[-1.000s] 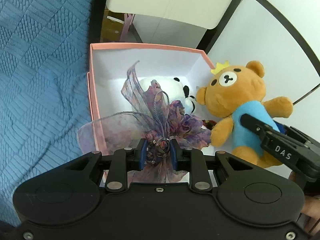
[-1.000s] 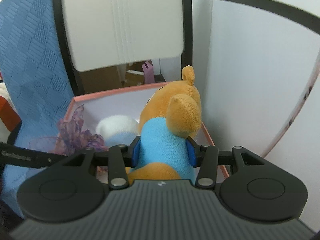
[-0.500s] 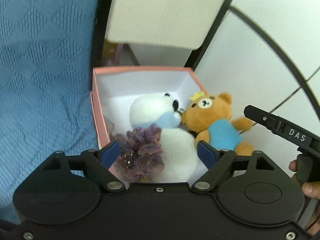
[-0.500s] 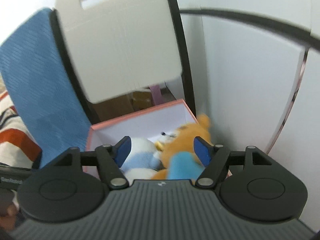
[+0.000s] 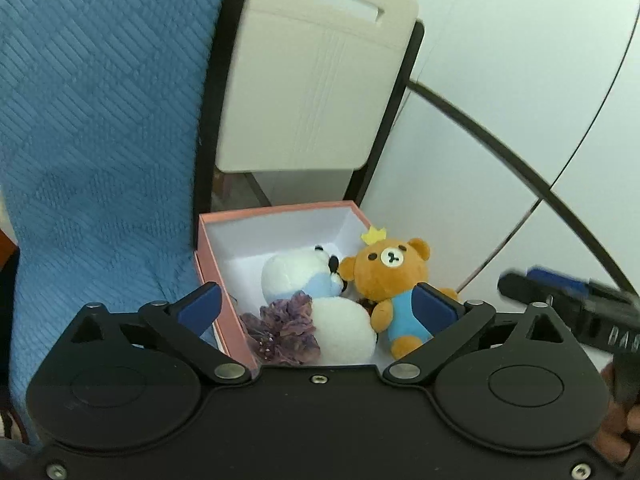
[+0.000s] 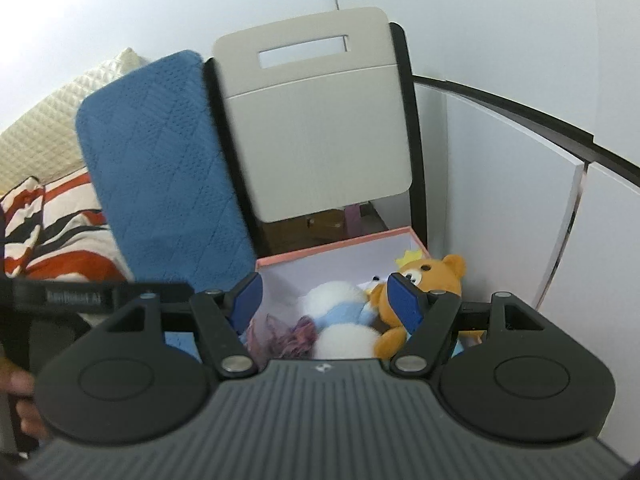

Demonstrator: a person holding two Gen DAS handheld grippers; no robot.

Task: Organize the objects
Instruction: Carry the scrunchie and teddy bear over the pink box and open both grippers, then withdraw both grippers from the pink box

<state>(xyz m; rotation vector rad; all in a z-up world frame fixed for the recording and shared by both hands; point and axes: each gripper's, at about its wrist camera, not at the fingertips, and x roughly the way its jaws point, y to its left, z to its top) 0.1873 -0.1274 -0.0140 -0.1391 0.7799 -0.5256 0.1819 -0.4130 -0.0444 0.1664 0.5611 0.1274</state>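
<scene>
A pink box (image 5: 208, 276) with a white inside holds three soft things. A brown bear (image 5: 394, 276) in a blue shirt leans at its right wall, a white plush (image 5: 320, 300) lies in the middle and a purple fabric flower (image 5: 286, 326) lies at the front left. My left gripper (image 5: 316, 306) hangs above the box, its jaws still opening wide with nothing between them. In the right wrist view the same box (image 6: 340, 246), bear (image 6: 434, 280), white plush (image 6: 340, 312) and flower (image 6: 280, 330) lie below my right gripper (image 6: 326, 300), which is open and empty.
A blue quilted cushion (image 5: 96, 128) stands against the box's left side. Behind the box rises a beige chair back (image 5: 316, 92) on a black frame. A white wall panel (image 5: 500, 152) is on the right. A striped red, black and white cloth (image 6: 48, 224) lies far left.
My left gripper let go of the purple flower and my right let go of the bear; both now lie in the box. Both grippers opened and rose away from the box.
</scene>
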